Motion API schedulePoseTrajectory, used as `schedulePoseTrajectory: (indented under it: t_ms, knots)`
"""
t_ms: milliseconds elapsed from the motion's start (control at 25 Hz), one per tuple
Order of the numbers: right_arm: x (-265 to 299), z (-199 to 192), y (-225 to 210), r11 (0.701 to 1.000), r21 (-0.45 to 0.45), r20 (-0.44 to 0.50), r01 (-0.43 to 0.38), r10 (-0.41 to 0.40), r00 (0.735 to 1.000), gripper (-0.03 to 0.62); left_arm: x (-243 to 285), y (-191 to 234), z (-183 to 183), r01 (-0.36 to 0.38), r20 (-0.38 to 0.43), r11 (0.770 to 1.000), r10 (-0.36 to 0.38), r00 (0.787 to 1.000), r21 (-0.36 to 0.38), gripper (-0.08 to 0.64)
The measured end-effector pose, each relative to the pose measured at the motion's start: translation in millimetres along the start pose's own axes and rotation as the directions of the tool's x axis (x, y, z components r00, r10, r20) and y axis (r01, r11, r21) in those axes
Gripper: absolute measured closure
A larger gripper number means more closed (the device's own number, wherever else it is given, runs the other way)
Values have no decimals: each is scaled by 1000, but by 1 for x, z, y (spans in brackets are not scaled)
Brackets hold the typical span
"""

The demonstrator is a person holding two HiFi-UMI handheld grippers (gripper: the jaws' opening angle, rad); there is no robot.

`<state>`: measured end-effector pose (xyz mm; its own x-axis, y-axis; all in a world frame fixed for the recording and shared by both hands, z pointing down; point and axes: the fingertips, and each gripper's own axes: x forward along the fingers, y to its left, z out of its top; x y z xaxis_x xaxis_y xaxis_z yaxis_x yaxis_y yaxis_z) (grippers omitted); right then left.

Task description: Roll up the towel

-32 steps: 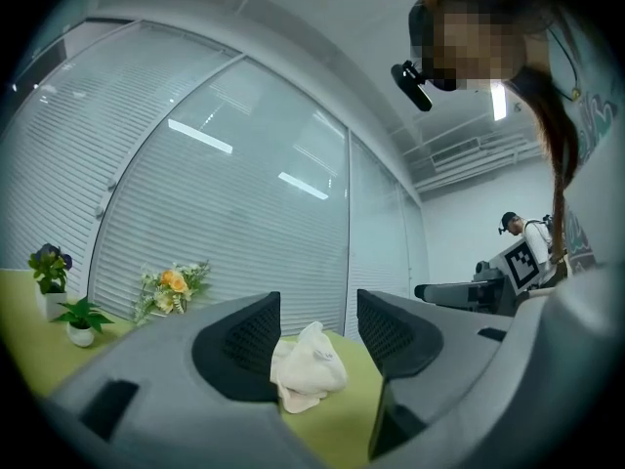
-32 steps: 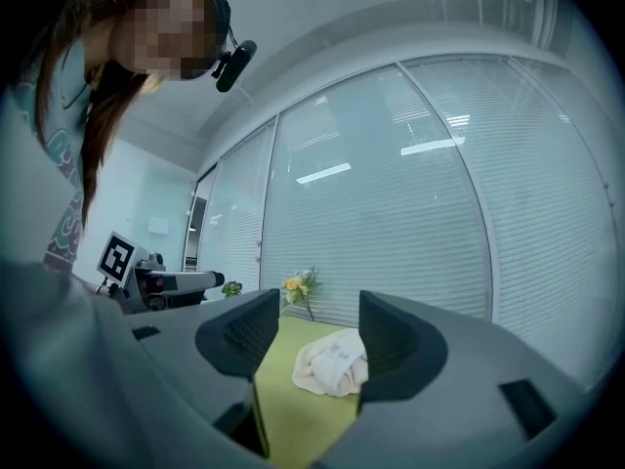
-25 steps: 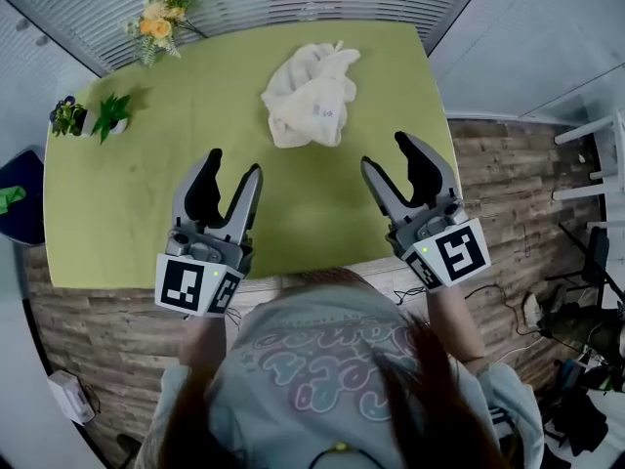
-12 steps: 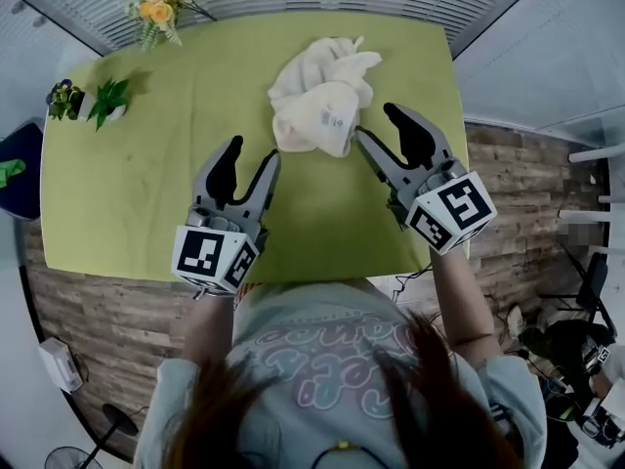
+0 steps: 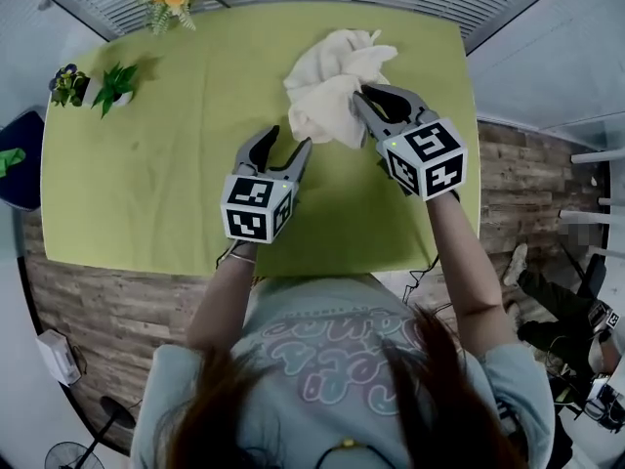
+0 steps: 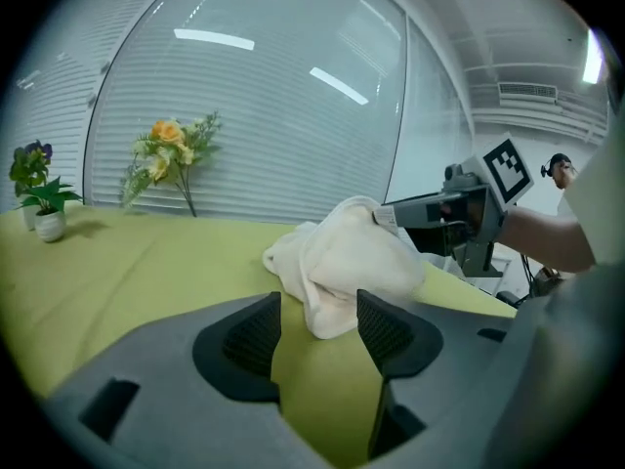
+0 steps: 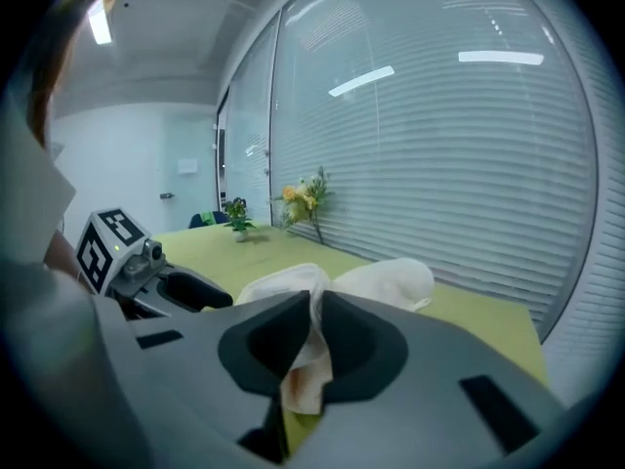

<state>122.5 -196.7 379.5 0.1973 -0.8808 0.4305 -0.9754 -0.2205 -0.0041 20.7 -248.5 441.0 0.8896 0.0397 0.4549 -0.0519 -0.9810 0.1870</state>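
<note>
Head view: towel (image 5: 330,86) crumpled at upper centre, rolling not started | right gripper (image 5: 371,102) jaws just closed, pinching its edge | left gripper (image 5: 286,143) jaws apart, empty

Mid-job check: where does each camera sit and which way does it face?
Head view: on the person's head, facing steeply down at the table; forearms, left hand-held gripper and right hand-held gripper show.
Left gripper view: on the left hand-held gripper, looking along its open jaws at the towel; right hand-held gripper beyond.
Right gripper view: on the right hand-held gripper, whose jaws have just been closing, towel pinched between them.
Shared: both gripper views show towel and flowers.
</note>
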Motion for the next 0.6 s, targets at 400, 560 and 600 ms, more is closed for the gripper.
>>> schedulePoseTrajectory:
  t_ms: [400,560,600]
  knots:
    - [-91,128,2,998,3,416,67,-62,907,577,26,-26,11,76,-7,997,-76,997,31,342]
    - [-121,151,-6,989,-34,460,141,-110,881,577,48,-53,10,108,-48,991,-104,993,75,342]
    - [-127,154,-9,985,-44,467,164,-125,876,577,52,-56,10,104,-56,990,-99,994,96,342]
